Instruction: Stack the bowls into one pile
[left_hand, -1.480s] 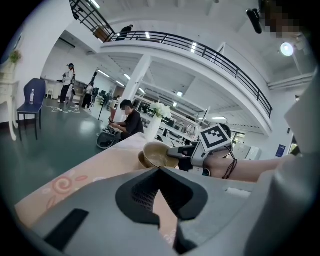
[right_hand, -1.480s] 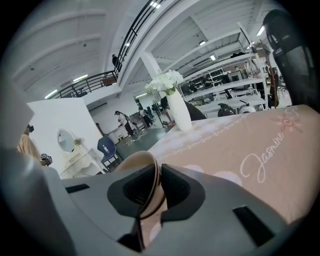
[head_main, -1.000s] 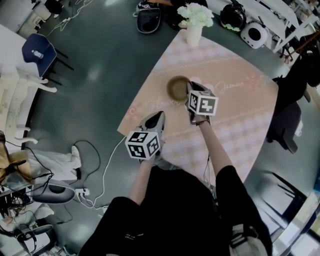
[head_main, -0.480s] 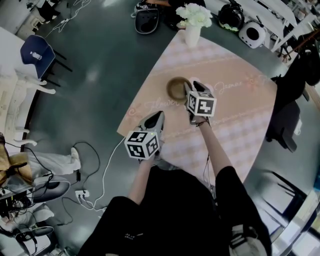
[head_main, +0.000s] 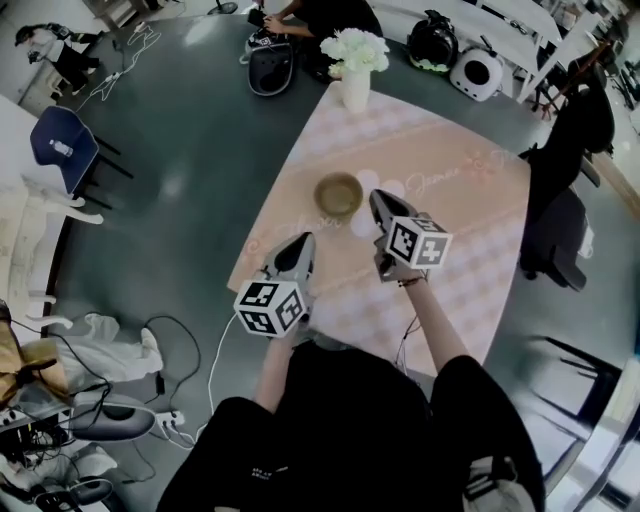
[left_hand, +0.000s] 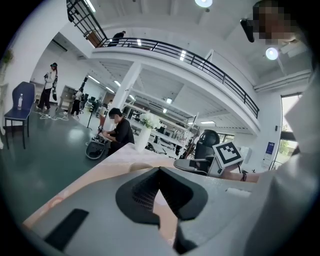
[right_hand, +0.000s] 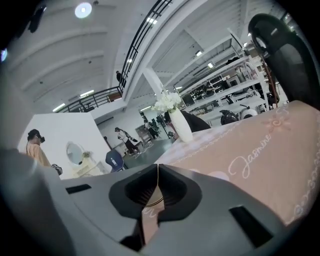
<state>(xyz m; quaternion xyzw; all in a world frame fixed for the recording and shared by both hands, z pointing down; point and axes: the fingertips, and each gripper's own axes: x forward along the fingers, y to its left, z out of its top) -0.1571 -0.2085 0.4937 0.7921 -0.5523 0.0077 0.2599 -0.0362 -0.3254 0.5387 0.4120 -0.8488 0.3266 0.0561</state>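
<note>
Pink tablecloth (head_main: 470, 250) carries "Jasmine" script (right_hand: 257, 150), clearest in your right gripper view. Head view shows the brown bowl (head_main: 338, 195) mid-table, just beside your right gripper (head_main: 378, 200), whose jaws have just closed with nothing between them. Your left gripper (head_main: 304, 243) is closed too and empty, near the table edge. White vase (head_main: 355, 88) stands at the far corner. Left gripper view adds a seated person in black (left_hand: 120, 132) by it.

We see a matt pink printed cloth (head_main: 470, 240). The brown bowl (head_main: 338, 194) looks smooth, with a faint glazed sheen. The left gripper (head_main: 302, 242) and right gripper (head_main: 378, 198) are matt grey plastic. The floor (head_main: 190, 170) is smooth and glossy.
</note>
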